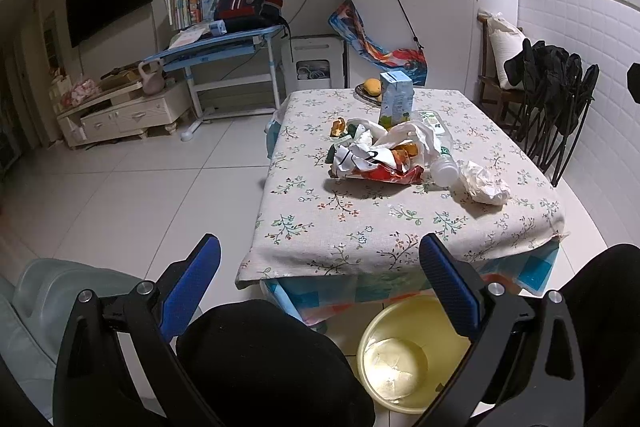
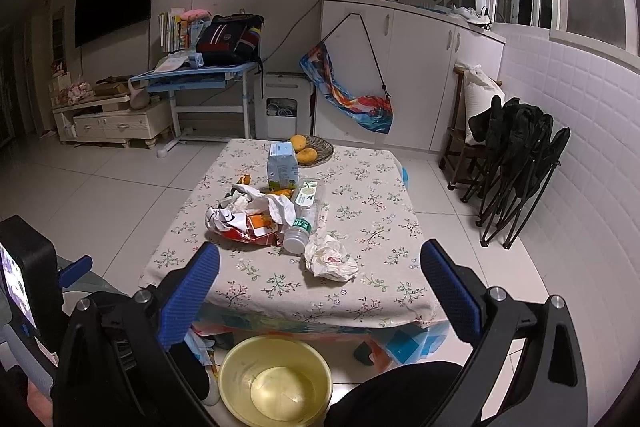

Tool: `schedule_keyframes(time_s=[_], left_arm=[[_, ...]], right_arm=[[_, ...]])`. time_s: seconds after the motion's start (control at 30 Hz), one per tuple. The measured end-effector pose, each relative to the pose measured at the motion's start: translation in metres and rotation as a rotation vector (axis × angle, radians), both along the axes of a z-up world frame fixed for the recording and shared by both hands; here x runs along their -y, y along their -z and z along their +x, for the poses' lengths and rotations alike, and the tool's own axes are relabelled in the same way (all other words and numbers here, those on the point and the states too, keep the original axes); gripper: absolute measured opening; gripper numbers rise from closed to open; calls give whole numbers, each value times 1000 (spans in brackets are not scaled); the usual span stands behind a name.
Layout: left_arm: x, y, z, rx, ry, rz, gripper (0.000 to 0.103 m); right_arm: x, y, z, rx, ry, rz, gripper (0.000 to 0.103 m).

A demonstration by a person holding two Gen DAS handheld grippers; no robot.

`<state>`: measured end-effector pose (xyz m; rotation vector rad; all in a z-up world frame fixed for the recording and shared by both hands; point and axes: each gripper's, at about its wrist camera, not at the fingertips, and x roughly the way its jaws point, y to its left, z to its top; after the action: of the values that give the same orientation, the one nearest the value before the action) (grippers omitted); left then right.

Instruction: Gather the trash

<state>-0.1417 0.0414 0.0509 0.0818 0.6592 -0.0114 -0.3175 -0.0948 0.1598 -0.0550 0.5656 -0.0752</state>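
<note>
Both grippers are held low and back from the table, pointing forward over the person's dark-clothed knees. The left gripper (image 1: 320,259) has its blue-padded jaws spread wide with nothing between them, hovering off the near edge of the table (image 1: 400,227). Same deal with the right gripper (image 2: 320,263): jaws wide apart, nothing held, floating in front of the near table edge. In the right wrist view you can also catch part of the left gripper's body at the far left, with a small lit screen on it.

The trash sits in a heap around the middle of the floral tablecloth. There's a crumpled pile of wrappers (image 1: 376,155) (white, red and orange packaging all tangled together), a clear plastic bottle (image 2: 304,219) lying on its side right against the pile with its cap end toward the camera, and a wadded white tissue (image 2: 330,259) just beside the bottle, closest to the near edge. Behind the pile a carton (image 1: 395,99) stands upright.

Containers: a yellow basin (image 2: 276,383) sits on the floor right below the near table edge, between the person's knees. It looks empty apart from a pale patch on its bottom. At the far end of the table there's a woven dish (image 2: 320,151) with a couple of yellow-orange fruits in it.
</note>
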Motion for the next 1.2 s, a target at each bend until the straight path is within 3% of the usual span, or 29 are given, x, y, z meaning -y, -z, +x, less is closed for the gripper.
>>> schedule_keyframes(time_s=[1.2], left_arm=[[3,3,2,2,5,-16,96]], right_arm=[[3,-9,-1,-19,-26,18,96]])
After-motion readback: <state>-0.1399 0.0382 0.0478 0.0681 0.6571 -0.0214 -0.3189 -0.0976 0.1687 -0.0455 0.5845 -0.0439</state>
